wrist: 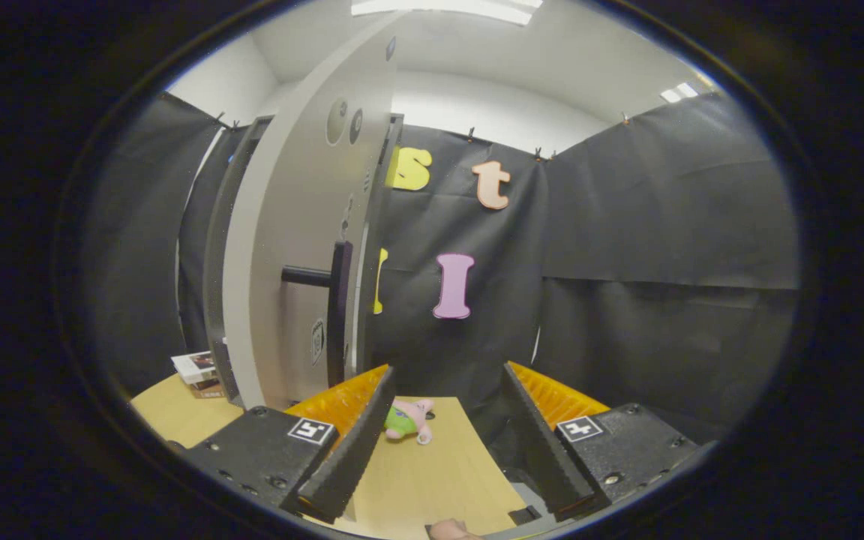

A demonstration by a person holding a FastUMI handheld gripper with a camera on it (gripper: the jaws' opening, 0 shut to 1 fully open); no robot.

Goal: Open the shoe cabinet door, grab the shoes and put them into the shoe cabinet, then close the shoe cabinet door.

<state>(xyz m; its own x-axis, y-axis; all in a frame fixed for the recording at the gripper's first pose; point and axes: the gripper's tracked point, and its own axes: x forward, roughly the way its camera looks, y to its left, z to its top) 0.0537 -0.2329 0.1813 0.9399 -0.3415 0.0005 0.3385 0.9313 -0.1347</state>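
Grey cabinet door (pixel 289 247) ajar, beyond left finger; gripper (pixel 447 427) wide open, empty; pink-green toy (pixel 408 420) between fingers.

Tool (pixel 447 427): two fingers spread wide apart, nothing held between them. Left finger (pixel 349 442) and right finger (pixel 541 439) both black with orange ribbed backing, angled outward from their black mounts. Pads free of any contact.

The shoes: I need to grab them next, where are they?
In the gripper view, the shoes lie on the wooden table, just ahead of the open tongs, right of the cabinet door.
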